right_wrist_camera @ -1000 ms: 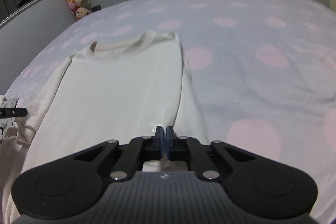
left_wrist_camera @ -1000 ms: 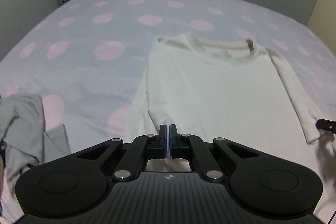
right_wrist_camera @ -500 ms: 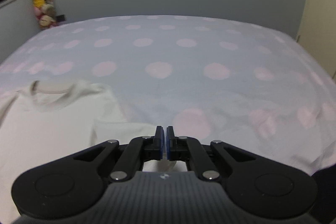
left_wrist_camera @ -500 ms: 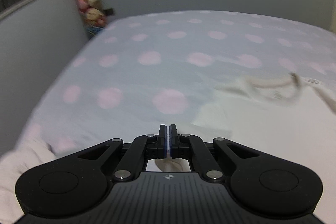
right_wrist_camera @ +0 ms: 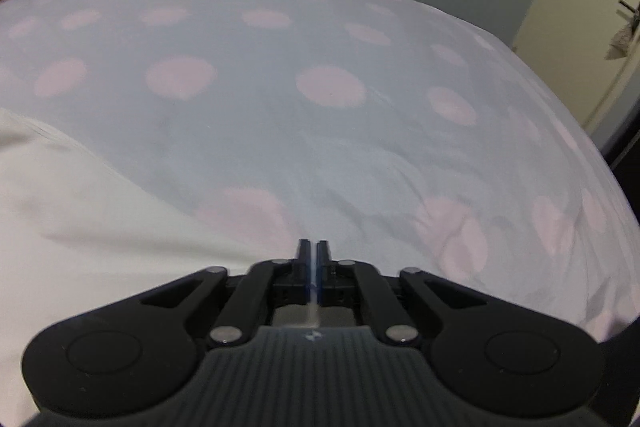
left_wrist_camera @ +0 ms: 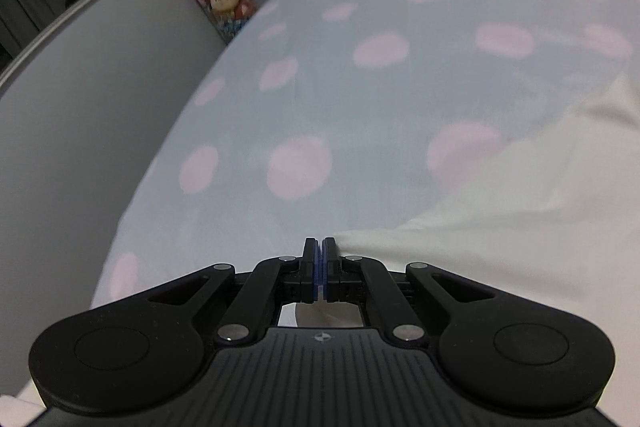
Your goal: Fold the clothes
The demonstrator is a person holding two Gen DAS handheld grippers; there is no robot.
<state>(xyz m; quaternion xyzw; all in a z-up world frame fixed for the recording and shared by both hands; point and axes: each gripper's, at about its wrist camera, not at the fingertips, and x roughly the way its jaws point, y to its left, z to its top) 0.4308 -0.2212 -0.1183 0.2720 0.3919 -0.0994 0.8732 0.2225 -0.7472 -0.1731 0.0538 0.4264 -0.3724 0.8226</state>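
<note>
I have the left gripper (left_wrist_camera: 319,247) and right gripper (right_wrist_camera: 310,249) each pinched tight on an edge of the cream shirt (left_wrist_camera: 520,203), which trails over the spotted bedspread (left_wrist_camera: 320,99) between them, presumably carrying its hem forward for the fold.

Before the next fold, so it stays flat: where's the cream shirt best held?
By the hem corners, one per gripper, coming low from the near edge. The cream shirt lies flat on the spotted bedcover, so only its thin edges can be pinched. The left gripper and right gripper seem shut there.
</note>
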